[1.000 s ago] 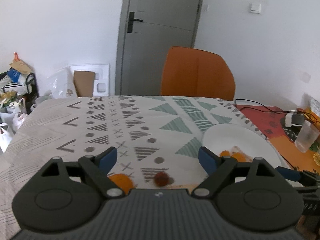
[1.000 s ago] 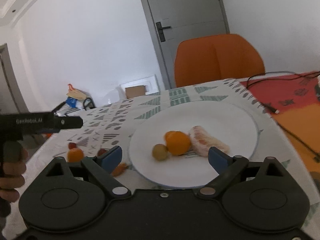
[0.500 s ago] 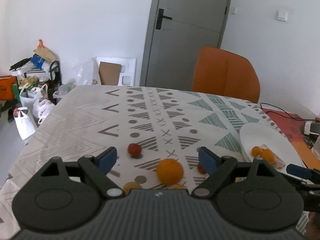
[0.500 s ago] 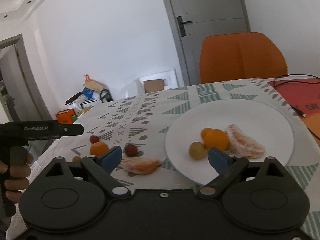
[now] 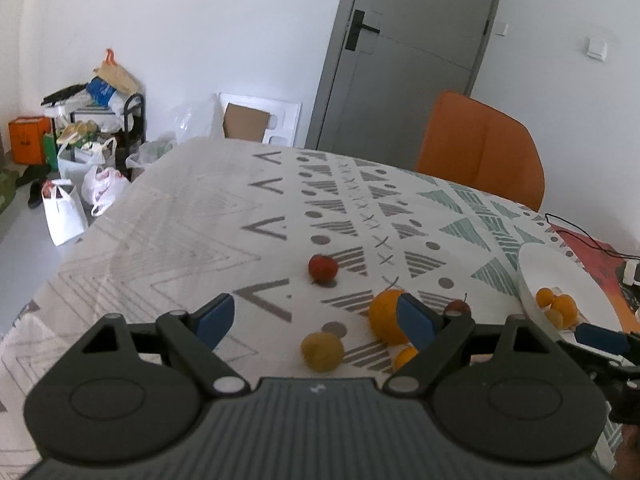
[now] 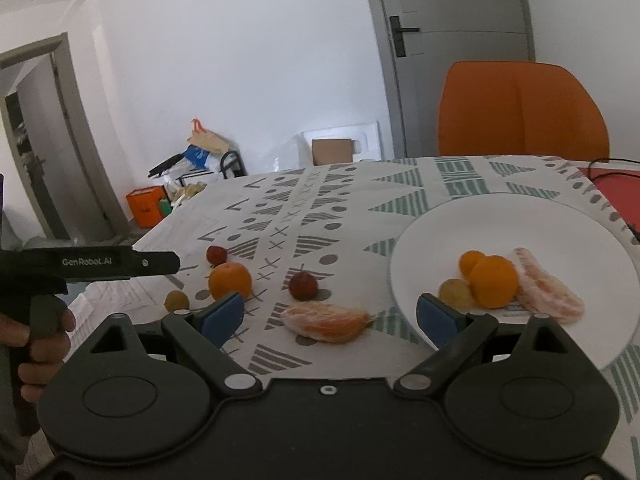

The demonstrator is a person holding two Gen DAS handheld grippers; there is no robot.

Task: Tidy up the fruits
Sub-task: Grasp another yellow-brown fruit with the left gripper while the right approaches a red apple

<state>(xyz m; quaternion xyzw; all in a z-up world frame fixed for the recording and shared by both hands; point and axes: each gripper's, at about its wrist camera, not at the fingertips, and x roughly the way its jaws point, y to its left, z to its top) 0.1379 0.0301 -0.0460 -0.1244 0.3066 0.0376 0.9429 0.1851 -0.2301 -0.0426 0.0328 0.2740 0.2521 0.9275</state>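
My left gripper (image 5: pixel 316 318) is open over the patterned tablecloth, nothing between its fingers. Below and ahead of it lie a yellow-green fruit (image 5: pixel 322 351), an orange (image 5: pixel 385 317), a red fruit (image 5: pixel 323 268) and a dark red fruit (image 5: pixel 457 307). My right gripper (image 6: pixel 330 314) is open too, with a peeled citrus half (image 6: pixel 325 322) lying on the cloth between its blue pads (image 6: pixel 222 314). The white plate (image 6: pixel 560 224) at the right holds an orange (image 6: pixel 493 281), a smaller one, a yellowish fruit and a peeled segment (image 6: pixel 546 288).
An orange chair (image 5: pixel 480 148) stands at the table's far side before a grey door. Bags and a rack (image 5: pixel 80 136) crowd the floor at the left. A black cable (image 5: pixel 580 236) runs over a red mat at the right. A hand (image 6: pixel 40 344) holds the left gripper's handle.
Both views have swung left: the loose fruits on the cloth have come into sight and the plate has slid to the right. The peeled half now lies between the right gripper's fingers.
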